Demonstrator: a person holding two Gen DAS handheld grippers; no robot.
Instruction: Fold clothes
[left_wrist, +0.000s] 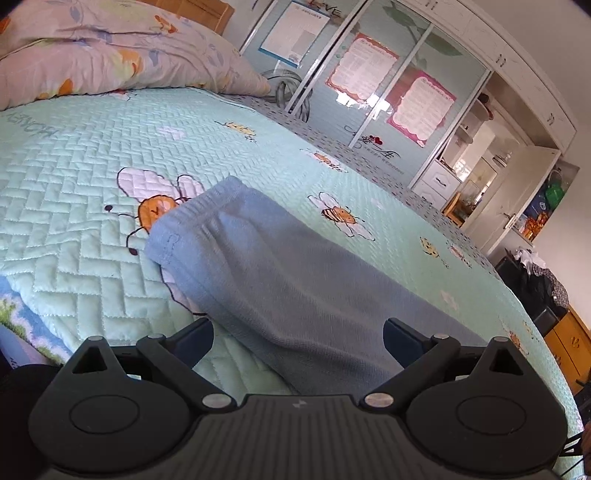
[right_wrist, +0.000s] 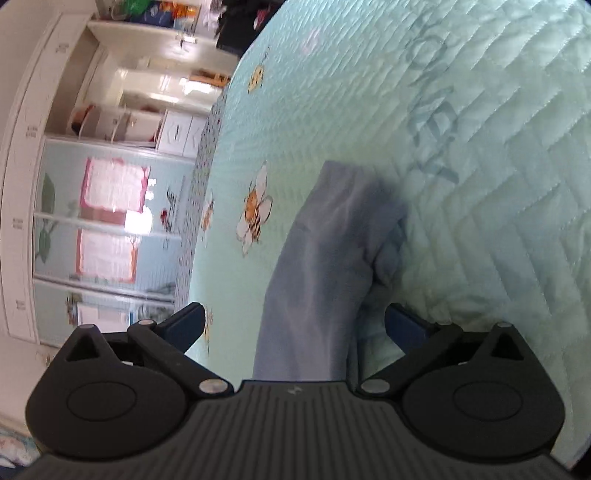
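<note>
Garment: blue knit garment (left_wrist: 280, 266), most likely trousers or shorts, lying on the quilted bedspread (left_wrist: 74, 177), already doubled lengthwise into a long narrow strip that runs away from both cameras.
Left gripper (left_wrist: 298, 338): nearest in the left wrist view; jaws spread wide and holding nothing, the near end of the strip lying between them without visible contact with either pad.
Right gripper (right_wrist: 294, 325): jaws spread to their widest, nothing pinched; the cloth passes between the fingers and under the body of the tool, and this view is rolled sideways and blurred.
Near end, handling: soft, light, limp knit; it looks likely to drape and sag when lifted, not slip. No stiffness to rely on, so two grips at once seem advisable.
Where to take hold: judged best at the two corners of the near end, pinching all layers together so that the fold does not open.
Mid-length: smooth on the left view; the right wrist view shows a bunched lump (right_wrist: 388, 254) at one edge, worth flattening.
Far end: stitched hem or waistband (left_wrist: 192, 218), thicker, a firmer landing line for the fold.
Beyond: floral pillow (left_wrist: 110, 51) at the bed head; wardrobe doors (left_wrist: 369, 81) with posters behind.
</note>
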